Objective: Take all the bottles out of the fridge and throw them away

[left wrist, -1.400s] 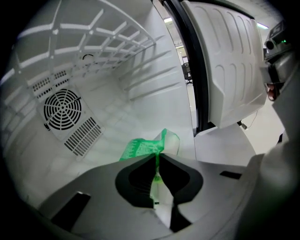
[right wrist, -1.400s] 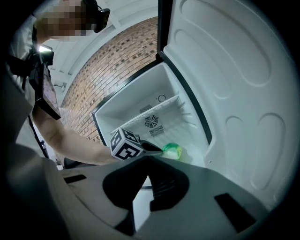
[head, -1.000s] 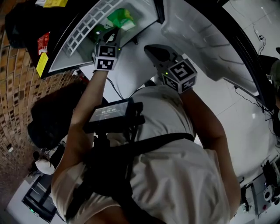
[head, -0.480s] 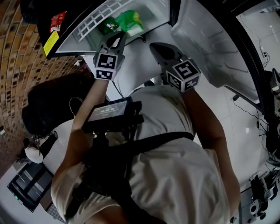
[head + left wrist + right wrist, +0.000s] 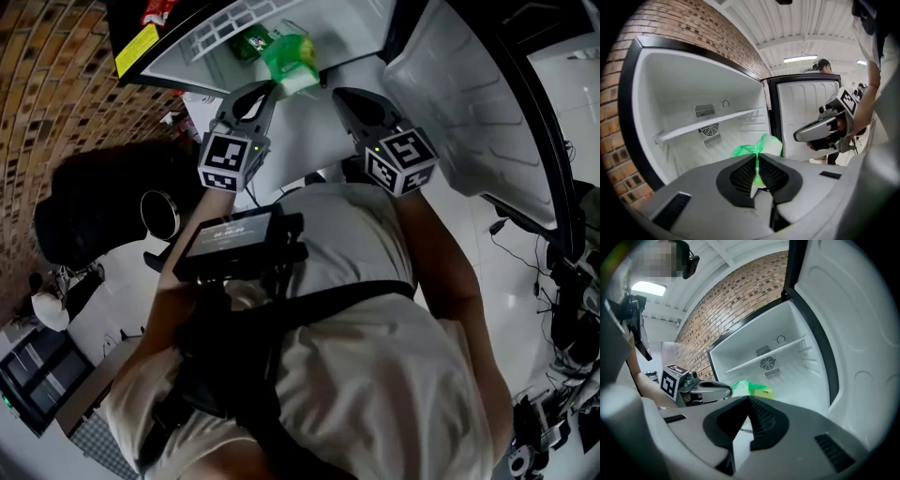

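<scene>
1 green bottle (image 5: pixel 292 58) pinched in left tongs (image 5: pixel 270 88); 1 open fridge (image 5: pixel 670 79)

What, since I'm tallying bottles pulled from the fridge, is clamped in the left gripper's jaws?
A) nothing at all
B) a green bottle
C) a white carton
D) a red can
B: the left gripper view shows the left gripper with its jaws closed on a green bottle, held in front of the open fridge.
</scene>
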`<control>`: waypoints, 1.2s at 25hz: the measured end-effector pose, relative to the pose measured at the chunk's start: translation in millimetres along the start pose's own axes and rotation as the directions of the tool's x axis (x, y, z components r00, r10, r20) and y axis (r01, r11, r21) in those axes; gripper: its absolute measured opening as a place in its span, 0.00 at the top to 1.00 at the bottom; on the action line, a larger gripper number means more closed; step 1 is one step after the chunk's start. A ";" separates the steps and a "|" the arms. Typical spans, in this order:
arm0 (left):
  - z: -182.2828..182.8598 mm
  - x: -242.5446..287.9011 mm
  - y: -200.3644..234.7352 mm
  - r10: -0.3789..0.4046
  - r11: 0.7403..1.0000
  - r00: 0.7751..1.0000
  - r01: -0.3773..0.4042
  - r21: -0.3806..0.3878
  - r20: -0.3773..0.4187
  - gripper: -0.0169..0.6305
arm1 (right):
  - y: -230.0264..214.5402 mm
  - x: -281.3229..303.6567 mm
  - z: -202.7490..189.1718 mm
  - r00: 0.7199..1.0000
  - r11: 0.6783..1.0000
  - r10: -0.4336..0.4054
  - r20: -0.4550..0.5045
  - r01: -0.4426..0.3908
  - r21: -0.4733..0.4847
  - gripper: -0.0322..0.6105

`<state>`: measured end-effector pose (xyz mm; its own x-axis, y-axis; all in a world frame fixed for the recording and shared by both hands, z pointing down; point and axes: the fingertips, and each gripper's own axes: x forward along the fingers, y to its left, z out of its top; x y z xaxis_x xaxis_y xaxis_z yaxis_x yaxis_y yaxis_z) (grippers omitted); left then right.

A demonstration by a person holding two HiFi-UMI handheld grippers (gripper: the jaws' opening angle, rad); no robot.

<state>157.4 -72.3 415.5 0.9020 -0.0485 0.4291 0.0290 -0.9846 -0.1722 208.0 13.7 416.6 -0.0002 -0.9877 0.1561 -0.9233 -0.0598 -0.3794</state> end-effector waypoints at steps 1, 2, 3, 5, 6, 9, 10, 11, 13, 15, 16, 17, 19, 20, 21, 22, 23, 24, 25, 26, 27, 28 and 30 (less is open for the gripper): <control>-0.8 -5.2 -0.1 0.003 1.000 1.000 -0.003 -0.016 0.012 0.94 | 1.7 0.4 0.3 1.000 1.000 0.002 -0.002 -0.002 -0.003 0.94; -1.7 -10.3 -0.3 0.007 1.000 1.000 -0.006 -0.028 0.023 0.94 | 3.2 0.8 0.7 1.000 1.000 0.004 -0.005 -0.004 -0.007 0.94; -2.7 -15.3 -0.8 0.011 0.999 0.999 -0.010 -0.036 0.034 0.94 | 4.6 1.3 1.4 1.000 1.000 0.008 -0.009 -0.008 -0.011 0.94; -4.2 -25.1 -1.7 0.016 0.999 0.998 -0.014 -0.049 0.054 0.94 | 7.6 2.2 3.4 1.000 1.000 0.015 -0.018 -0.015 -0.023 0.94; -4.7 -30.1 -1.6 0.015 0.998 0.998 -0.012 -0.056 0.063 0.94 | 9.4 2.7 4.5 1.000 0.999 0.017 -0.020 -0.017 -0.028 0.94; -6.8 -46.5 -0.3 0.018 0.996 0.996 -0.010 -0.089 0.090 0.94 | 16.8 5.1 6.9 0.999 0.999 0.025 -0.022 -0.026 -0.042 0.94; -8.0 -52.4 -0.1 0.024 0.995 0.995 -0.014 -0.102 0.101 0.94 | 20.2 6.9 7.7 0.999 0.998 0.033 -0.025 -0.035 -0.050 0.94; -9.7 -58.3 0.0 0.029 0.994 0.993 -0.016 -0.112 0.112 0.94 | 24.0 9.3 8.4 0.999 0.997 0.043 -0.027 -0.044 -0.058 0.94; -14.0 -69.2 -0.4 0.031 0.992 0.991 -0.015 -0.124 0.130 0.94 | 32.9 14.4 9.1 0.998 0.996 0.059 -0.028 -0.060 -0.068 0.94; -18.6 -78.3 -0.3 0.030 0.991 0.990 -0.011 -0.131 0.140 0.95 | 41.1 18.4 8.4 0.997 0.995 0.071 -0.028 -0.072 -0.069 0.94; -20.2 -82.2 0.1 0.031 0.991 0.989 -0.011 -0.136 0.143 0.95 | 44.4 20.0 7.5 0.997 0.995 0.076 -0.029 -0.078 -0.068 0.94; -20.9 -85.6 0.4 0.034 0.990 0.989 -0.013 -0.144 0.145 0.95 | 47.3 21.5 6.4 0.996 0.994 0.082 -0.032 -0.084 -0.067 0.94; -19.7 -91.1 0.7 0.040 0.987 0.989 -0.017 -0.161 0.142 0.95 | 52.1 24.1 4.0 0.995 0.993 0.092 -0.043 -0.095 -0.069 0.94; -18.9 -93.4 0.9 0.043 0.986 0.989 -0.019 -0.167 0.140 0.95 | 54.1 25.4 2.7 0.994 0.993 0.096 -0.049 -0.099 -0.070 0.94; -18.1 -95.5 1.0 0.046 0.984 0.989 -0.022 -0.174 0.138 0.95 | 55.9 26.7 1.4 0.994 0.992 0.100 -0.053 -0.103 -0.069 0.94; -17.6 -97.6 1.3 0.050 0.983 0.989 -0.025 -0.182 0.137 0.95 | 57.7 27.9 0.2 0.993 0.992 0.103 -0.055 -0.107 -0.069 0.94; -17.8 -99.6 1.5 0.054 0.982 0.989 -0.028 -0.188 0.138 0.95 | 59.5 28.7 -0.8 0.993 0.992 0.107 -0.057 -0.111 -0.068 0.94; -18.6 -101.6 1.7 0.058 0.981 0.989 -0.030 -0.192 0.138 0.95 | 61.3 29.4 -1.6 0.992 0.991 0.111 -0.058 -0.115 -0.068 0.94; -19.4 -103.5 1.8 0.061 0.981 0.989 -0.033 -0.194 0.138 0.95 | 63.1 29.9 -2.1 0.992 0.991 0.115 -0.059 -0.119 -0.068 0.94; -20.3 -105.3 1.9 0.063 0.980 0.989 -0.036 -0.195 0.136 0.95 | 64.7 30.6 -2.4 0.991 0.990 0.121 -0.060 -0.125 -0.068 0.94; -21.0 -107.0 2.0 0.066 0.980 0.989 -0.039 -0.196 0.134 0.95 | 66.1 31.4 -2.5 0.990 0.989 0.126 -0.059 -0.130 -0.066 0.94; -21.5 -108.7 2.4 0.071 0.979 0.989 -0.044 -0.197 0.131 0.95 | 67.2 32.3 -2.7 0.990 0.989 0.132 -0.059 -0.136 -0.063 0.94; -22.4 -111.7 3.4 0.082 0.978 0.988 -0.055 -0.200 0.131 0.95 | 68.8 33.8 -3.8 0.988 0.987 0.144 -0.062 -0.148 -0.063 0.94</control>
<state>47.1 -74.0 386.9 0.9498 -0.1065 0.2941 -0.1069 -0.9942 -0.0148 143.0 -23.2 399.3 -0.1574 -0.9751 0.1563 -0.9354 0.0965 -0.3403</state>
